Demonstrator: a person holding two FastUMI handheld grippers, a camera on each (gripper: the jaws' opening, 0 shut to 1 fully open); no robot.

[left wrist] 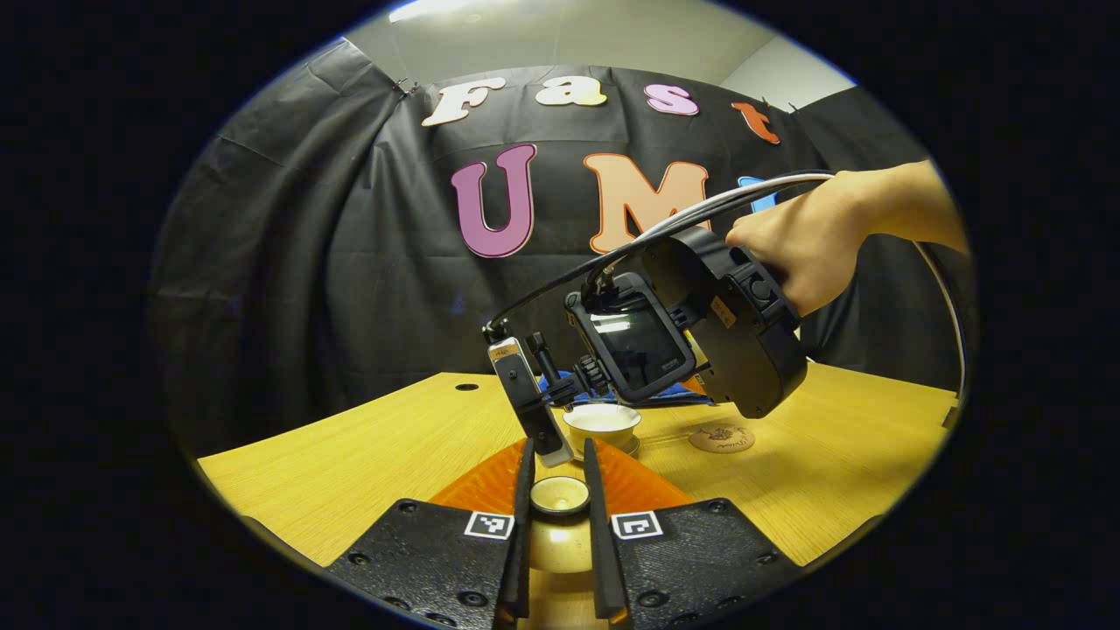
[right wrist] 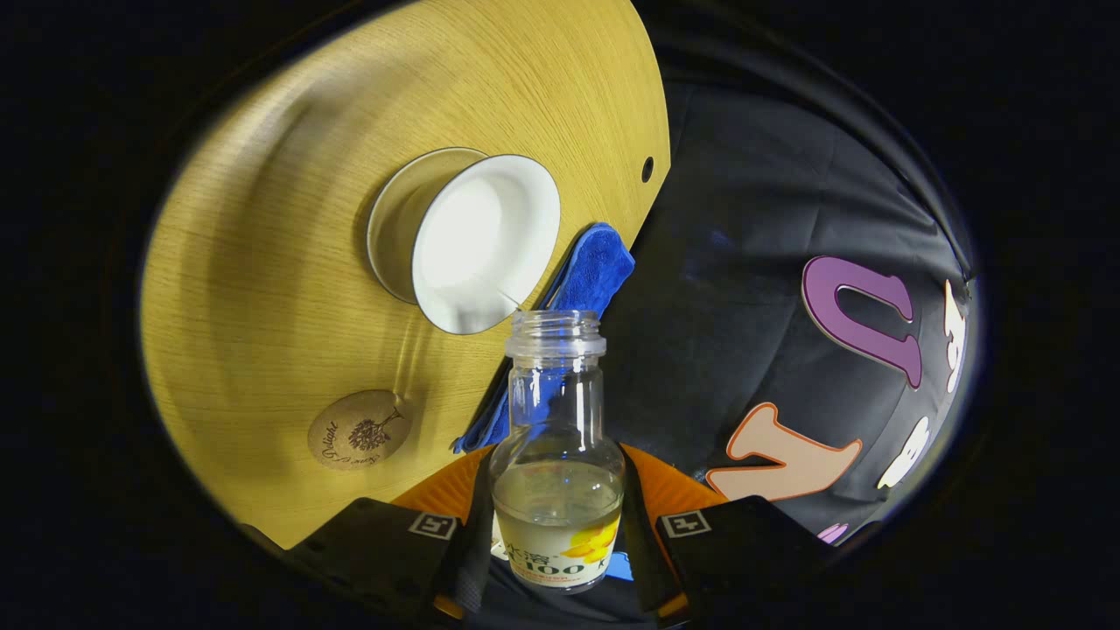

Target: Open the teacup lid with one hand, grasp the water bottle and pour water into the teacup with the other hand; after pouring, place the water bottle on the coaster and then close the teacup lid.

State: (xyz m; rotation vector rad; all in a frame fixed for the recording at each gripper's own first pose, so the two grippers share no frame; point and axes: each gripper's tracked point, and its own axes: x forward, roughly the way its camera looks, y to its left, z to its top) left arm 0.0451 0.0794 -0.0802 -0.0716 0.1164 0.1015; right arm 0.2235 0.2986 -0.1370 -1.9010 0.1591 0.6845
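2 grippers are working at once. The left gripper [left wrist: 560,503] is holding the lid [left wrist: 560,495] between its fingers, closed down to the width of the lid's knob and keeping it off and to the near side of the cup [left wrist: 601,423]. The right gripper [right wrist: 557,516] is clamping the bottle [right wrist: 556,455] around its lower body at the label, both fingers pressing on its sides, the jaws standing about as wide as the bottle. In the right gripper view the bottle is tipping toward the cup [right wrist: 477,241], its open mouth just beside the cup's rim; whether water is crossing yet I cannot tell. The cup is sitting open on its saucer on the table [right wrist: 262,262], the coaster [right wrist: 359,430] lying bare near it and a blue cloth [right wrist: 595,267] lying just beyond. Judgement: the bottle looks like clear glass, stiff and slick, roughly 1 third full, so light but prone to turning in the grip; the low hold at the label seems right. The lid is glazed ceramic, fragile and smooth, so the knob is the safest place to take it. In the left gripper view a hand [left wrist: 809,245] is carrying the right gripper above the cup.
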